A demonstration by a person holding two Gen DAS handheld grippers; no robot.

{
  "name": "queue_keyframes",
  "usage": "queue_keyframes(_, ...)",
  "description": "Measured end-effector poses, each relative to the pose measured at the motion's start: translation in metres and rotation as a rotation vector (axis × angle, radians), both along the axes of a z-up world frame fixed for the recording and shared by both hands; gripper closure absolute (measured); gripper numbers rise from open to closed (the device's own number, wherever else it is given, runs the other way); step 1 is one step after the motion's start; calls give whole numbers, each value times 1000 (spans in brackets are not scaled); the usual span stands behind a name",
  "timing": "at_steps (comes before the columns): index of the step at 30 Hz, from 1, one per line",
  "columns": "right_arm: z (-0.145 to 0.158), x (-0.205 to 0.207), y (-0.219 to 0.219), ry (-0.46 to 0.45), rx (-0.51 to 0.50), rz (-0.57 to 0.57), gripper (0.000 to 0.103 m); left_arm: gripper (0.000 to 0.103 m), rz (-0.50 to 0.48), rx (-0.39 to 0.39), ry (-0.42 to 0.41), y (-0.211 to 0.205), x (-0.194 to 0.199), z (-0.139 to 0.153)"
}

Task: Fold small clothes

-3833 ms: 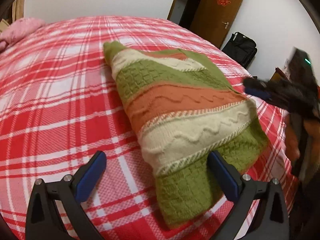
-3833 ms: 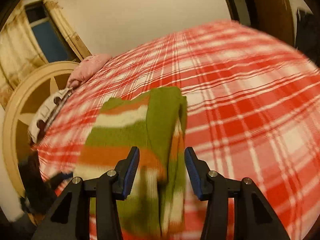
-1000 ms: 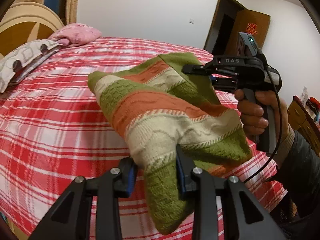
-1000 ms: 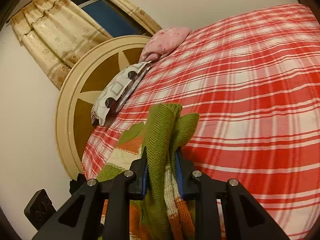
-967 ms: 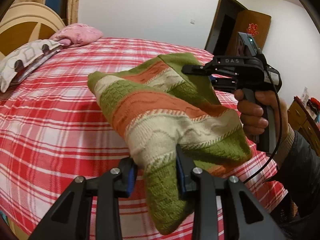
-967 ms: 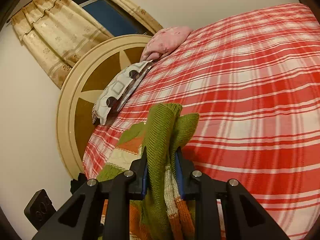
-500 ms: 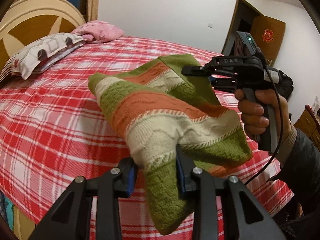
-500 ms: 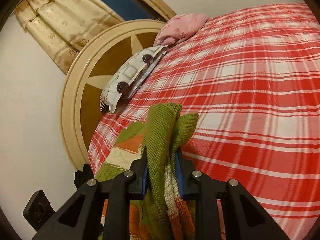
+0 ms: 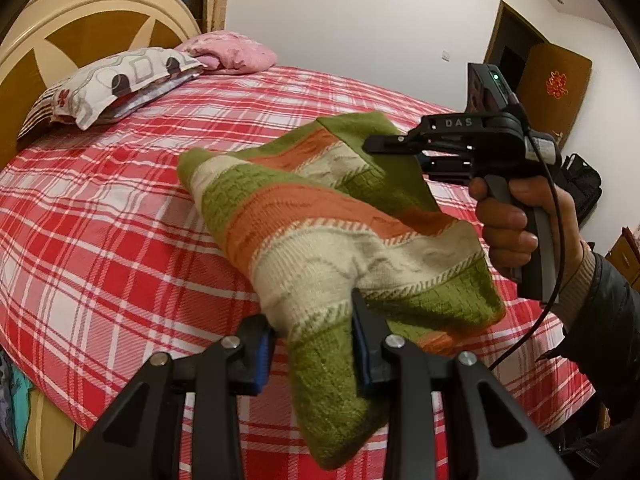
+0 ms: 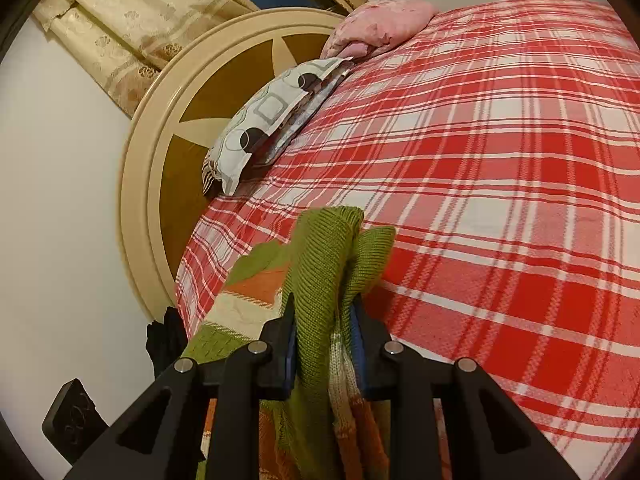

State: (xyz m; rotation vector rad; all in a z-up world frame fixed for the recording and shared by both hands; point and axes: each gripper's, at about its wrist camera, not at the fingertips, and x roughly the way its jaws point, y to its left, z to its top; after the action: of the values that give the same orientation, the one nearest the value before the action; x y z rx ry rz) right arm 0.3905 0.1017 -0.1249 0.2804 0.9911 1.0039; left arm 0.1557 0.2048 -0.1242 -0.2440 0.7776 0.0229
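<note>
Both claws clamp sweater (image 9: 320,236) | left claw (image 9: 312,344) | right claw (image 10: 324,332) | pads hidden

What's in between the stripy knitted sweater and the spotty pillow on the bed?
Only bare red-and-white plaid bedspread, seen in the left wrist view. It stretches from the green, orange and cream striped knitted sweater to the white patterned pillow; nothing lies on it.

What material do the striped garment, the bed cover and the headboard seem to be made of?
Striped garment: knitted yarn, probably wool or acrylic; cable and ribbed stitches show, matte.
Bed cover: woven cloth, perhaps cotton or flannel; red-and-white plaid, soft matte surface.
Headboard: likely wood, painted cream around brown panels; smooth with a slight sheen.
</note>
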Motion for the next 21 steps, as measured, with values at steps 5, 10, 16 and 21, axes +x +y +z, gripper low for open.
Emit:
queue_keyframes(5, -2, 1, 14, 1, -18, 16, 80, 69, 14, -8, 5, 6, -5, -3)
queue_keyframes(10, -12, 4, 20, 20, -32, 19, 80, 69, 22, -16, 19, 10, -6, -10)
queue_keyframes(16, -26, 10, 27, 34, -62, 8, 80, 69, 27, -24, 47, 11, -5, -25)
queue_keyframes(21, -38, 17, 27, 50, -80, -10, 80, 68, 23, -3, 43, 7, -7, -31)
